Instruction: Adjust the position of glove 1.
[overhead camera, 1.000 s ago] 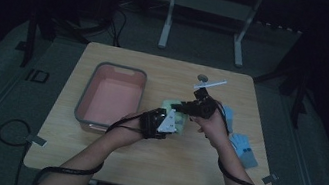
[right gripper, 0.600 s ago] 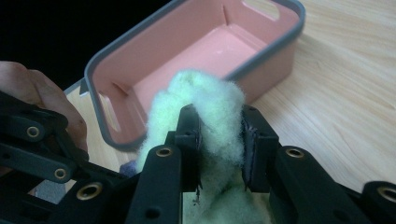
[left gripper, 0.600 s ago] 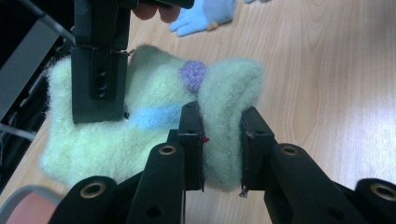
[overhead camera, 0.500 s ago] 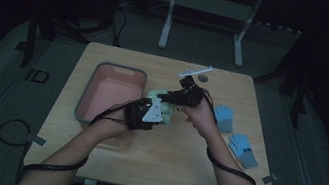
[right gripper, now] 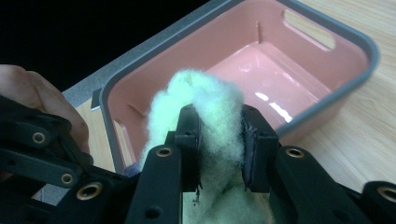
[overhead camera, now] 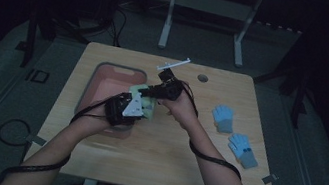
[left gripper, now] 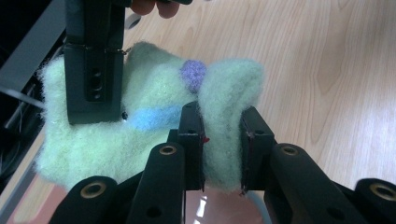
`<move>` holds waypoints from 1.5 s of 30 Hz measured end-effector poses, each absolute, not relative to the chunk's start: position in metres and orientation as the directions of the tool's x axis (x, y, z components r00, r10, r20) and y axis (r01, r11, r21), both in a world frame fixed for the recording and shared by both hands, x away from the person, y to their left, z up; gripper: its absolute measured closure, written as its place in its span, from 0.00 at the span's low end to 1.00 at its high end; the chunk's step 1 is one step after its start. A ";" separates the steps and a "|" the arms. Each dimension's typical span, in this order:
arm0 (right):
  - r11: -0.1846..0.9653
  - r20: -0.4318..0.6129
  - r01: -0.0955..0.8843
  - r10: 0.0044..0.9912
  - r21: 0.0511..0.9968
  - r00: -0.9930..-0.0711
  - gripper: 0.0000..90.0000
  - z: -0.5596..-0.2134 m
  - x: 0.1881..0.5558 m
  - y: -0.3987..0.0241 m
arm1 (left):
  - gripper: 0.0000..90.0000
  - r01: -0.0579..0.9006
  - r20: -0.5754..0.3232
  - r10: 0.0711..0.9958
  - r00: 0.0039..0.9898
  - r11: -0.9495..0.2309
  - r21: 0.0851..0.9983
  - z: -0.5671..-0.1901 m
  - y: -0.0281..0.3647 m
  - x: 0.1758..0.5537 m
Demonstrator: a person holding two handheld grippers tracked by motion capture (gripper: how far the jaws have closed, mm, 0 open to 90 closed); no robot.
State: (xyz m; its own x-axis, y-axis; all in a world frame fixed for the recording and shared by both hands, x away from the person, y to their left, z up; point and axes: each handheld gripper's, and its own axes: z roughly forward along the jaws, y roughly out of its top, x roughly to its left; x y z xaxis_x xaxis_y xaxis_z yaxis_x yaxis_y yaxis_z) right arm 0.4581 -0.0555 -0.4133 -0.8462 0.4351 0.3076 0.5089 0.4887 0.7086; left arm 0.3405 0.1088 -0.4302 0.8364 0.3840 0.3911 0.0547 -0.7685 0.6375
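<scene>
We hold the fuzzy green glove [overhead camera: 143,100] over the pink bin's [overhead camera: 104,77] right rim, left gripper [overhead camera: 135,109] and right gripper [overhead camera: 150,91] both clamped on it, open tabletop [overhead camera: 167,154] beside, two blue gloves [overhead camera: 234,134] well apart.

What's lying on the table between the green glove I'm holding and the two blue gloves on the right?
Nothing: in the high view, bare tabletop separates the green glove, held by both grippers, from the blue gloves; only the right hand reaches across it.
</scene>
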 end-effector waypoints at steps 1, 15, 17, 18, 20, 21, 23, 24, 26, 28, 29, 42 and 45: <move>0.488 0.313 0.512 0.433 0.707 -0.845 0.80 -0.414 0.458 -0.053 | 0.83 0.060 0.391 0.386 0.836 -0.772 0.633 -0.430 0.113 0.340; 0.525 0.304 0.481 0.390 0.702 -0.869 0.80 -0.420 0.463 0.006 | 0.83 0.123 0.371 0.437 0.820 -0.767 0.630 -0.440 0.166 0.341; 0.536 0.302 0.475 0.381 0.698 -0.874 0.80 -0.422 0.464 0.021 | 0.83 0.132 0.367 0.441 0.819 -0.767 0.628 -0.442 0.176 0.341; 0.539 0.304 0.475 0.378 0.695 -0.874 0.80 -0.424 0.464 0.027 | 0.83 0.134 0.363 0.441 0.821 -0.766 0.629 -0.443 0.178 0.341; 0.543 0.307 0.474 0.373 0.693 -0.876 0.80 -0.427 0.464 0.033 | 0.83 0.146 0.353 0.444 0.824 -0.767 0.625 -0.446 0.187 0.341; 0.544 0.309 0.474 0.370 0.692 -0.876 0.80 -0.430 0.465 0.038 | 0.83 0.151 0.345 0.444 0.827 -0.766 0.624 -0.448 0.190 0.342; 0.549 0.314 0.477 0.368 0.686 -0.875 0.80 -0.435 0.466 0.046 | 0.83 0.159 0.337 0.443 0.831 -0.769 0.619 -0.451 0.196 0.344; 0.550 0.315 0.479 0.370 0.684 -0.874 0.80 -0.437 0.467 0.049 | 0.83 0.166 0.334 0.446 0.830 -0.770 0.616 -0.453 0.198 0.345; 0.554 0.315 0.481 0.372 0.680 -0.873 0.80 -0.441 0.470 0.053 | 0.83 0.178 0.321 0.449 0.834 -0.769 0.614 -0.457 0.200 0.350; 0.555 0.313 0.484 0.379 0.677 -0.871 0.79 -0.444 0.473 0.056 | 0.83 0.182 0.319 0.444 0.837 -0.776 0.603 -0.461 0.200 0.356; 0.554 0.315 0.488 0.381 0.675 -0.869 0.79 -0.446 0.475 0.056 | 0.83 0.184 0.316 0.441 0.840 -0.779 0.599 -0.463 0.200 0.359; 0.514 0.338 0.565 0.471 0.645 -0.815 0.56 -0.465 0.495 0.032 | 0.82 0.297 0.185 0.401 0.897 -0.858 0.418 -0.489 0.178 0.412; 0.499 0.336 0.562 0.473 0.660 -0.814 0.55 -0.462 0.493 0.021 | 0.81 0.295 0.187 0.390 0.902 -0.870 0.395 -0.493 0.173 0.413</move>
